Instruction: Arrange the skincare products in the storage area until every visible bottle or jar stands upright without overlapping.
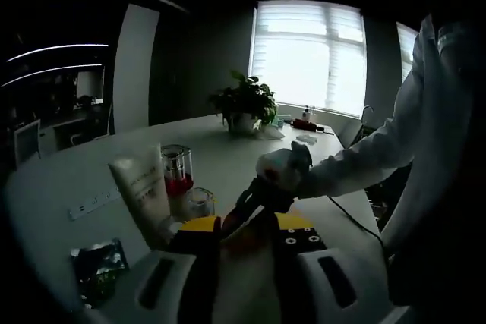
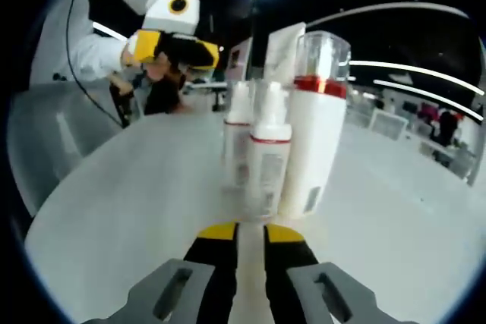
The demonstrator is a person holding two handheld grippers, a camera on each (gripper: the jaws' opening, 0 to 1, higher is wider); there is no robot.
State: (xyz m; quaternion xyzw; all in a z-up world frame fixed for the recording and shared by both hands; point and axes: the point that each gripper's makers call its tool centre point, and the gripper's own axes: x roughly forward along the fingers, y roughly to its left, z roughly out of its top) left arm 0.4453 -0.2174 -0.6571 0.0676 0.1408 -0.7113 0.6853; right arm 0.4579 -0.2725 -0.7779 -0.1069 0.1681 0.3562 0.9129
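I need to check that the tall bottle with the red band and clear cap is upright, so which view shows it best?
The right gripper view: the tall bottle stands close and upright on the white table, seen top to base beside two smaller bottles. In the left gripper view it is smaller, dimmer and partly hidden by a white tube.

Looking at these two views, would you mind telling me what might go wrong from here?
1. In the right gripper view the spray bottle, a second small bottle and the tall red-banded bottle stand tightly clustered just ahead of the right tool; a push forward could topple several.
2. In the left gripper view the white tube appears to lean near the small jar, so it may tip onto it.
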